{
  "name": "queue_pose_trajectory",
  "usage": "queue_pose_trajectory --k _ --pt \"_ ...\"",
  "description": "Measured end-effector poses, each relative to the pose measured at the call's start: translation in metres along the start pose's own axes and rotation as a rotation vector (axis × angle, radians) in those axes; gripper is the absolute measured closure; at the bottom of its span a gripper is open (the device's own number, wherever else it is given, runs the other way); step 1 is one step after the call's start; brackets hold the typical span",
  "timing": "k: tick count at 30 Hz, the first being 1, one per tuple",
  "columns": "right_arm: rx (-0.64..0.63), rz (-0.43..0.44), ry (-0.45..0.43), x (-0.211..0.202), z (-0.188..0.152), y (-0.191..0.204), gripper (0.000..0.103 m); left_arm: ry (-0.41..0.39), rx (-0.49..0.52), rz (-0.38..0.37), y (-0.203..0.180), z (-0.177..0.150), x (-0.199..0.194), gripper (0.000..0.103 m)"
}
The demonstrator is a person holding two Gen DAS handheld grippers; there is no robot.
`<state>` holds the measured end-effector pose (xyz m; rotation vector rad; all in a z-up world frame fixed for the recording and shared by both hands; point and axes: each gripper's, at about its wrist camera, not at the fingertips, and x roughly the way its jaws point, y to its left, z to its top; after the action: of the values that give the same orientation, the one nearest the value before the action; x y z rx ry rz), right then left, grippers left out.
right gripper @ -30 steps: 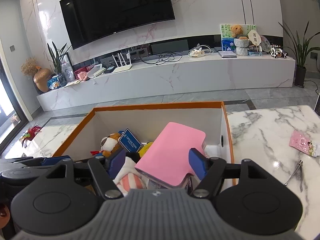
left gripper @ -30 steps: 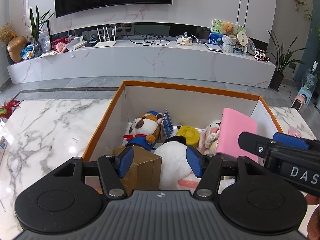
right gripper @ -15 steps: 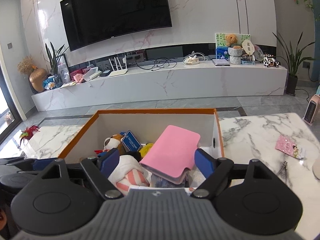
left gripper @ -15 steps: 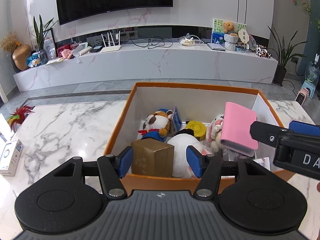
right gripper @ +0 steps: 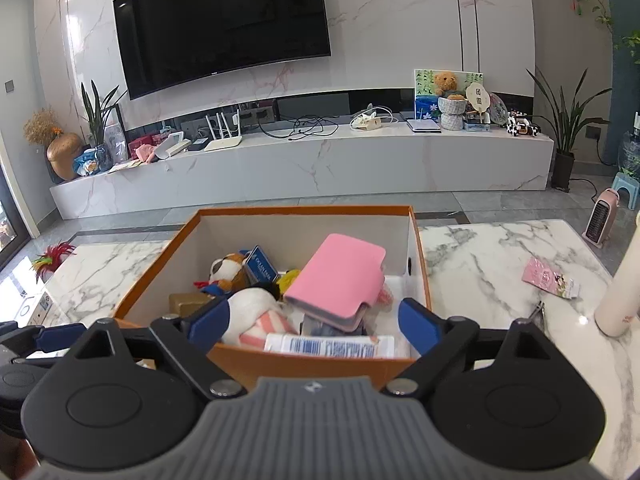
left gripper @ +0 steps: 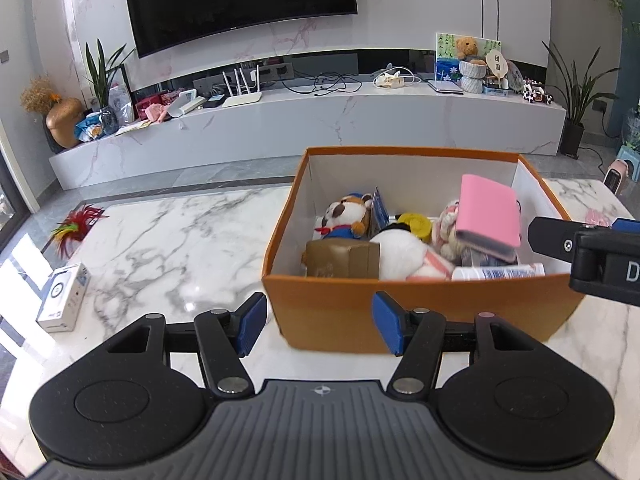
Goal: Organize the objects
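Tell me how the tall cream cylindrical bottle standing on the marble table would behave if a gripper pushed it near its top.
The tall cream cylindrical bottle looks tall for its narrow base, so it would probably tip. The marble table looks glossy, so a low push might slide it instead. Once down, its round body could roll.

Orange cardboard box (left gripper: 420,308), open-topped with white inner walls, stands on the marble table (left gripper: 168,240). Contents, all loose inside: 1 pink wallet (right gripper: 336,280), closed with a snap tab, lying tilted atop the pile toward the right wall; 1 brown cardboard carton (left gripper: 344,258) against the near-left wall; 1 white plush toy (left gripper: 404,254) with pink-striped scarf beside the carton; 1 brown-and-white plush dog (left gripper: 346,216) in blue outfit, further back; 1 blue tag (right gripper: 261,267) upright beside it; 1 yellow item (left gripper: 416,222), partly hidden; 1 white tube (right gripper: 330,345) with blue print lying flat along the near wall
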<state>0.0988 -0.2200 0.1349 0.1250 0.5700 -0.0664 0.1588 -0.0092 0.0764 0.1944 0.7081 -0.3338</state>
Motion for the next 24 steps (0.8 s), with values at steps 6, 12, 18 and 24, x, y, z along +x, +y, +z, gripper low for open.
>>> queue_pose_trajectory --k 6,12,18,24 --pt "0.043 -0.022 0.021 -0.016 -0.023 -0.005 0.010 -0.002 -0.031 -0.025 0.006 -0.014 -0.016 0.034" --pt "0.031 -0.050 0.039 -0.026 -0.040 -0.002 0.009 0.022 -0.079 -0.055 0.010 -0.019 -0.027 0.034" --pt "0.000 -0.068 0.055 -0.025 -0.048 0.007 0.008 -0.006 -0.085 -0.054 0.006 -0.020 -0.036 0.034" --pt "-0.013 -0.079 0.068 -0.017 -0.048 0.012 0.008 -0.023 -0.076 -0.036 0.005 -0.017 -0.034 0.034"
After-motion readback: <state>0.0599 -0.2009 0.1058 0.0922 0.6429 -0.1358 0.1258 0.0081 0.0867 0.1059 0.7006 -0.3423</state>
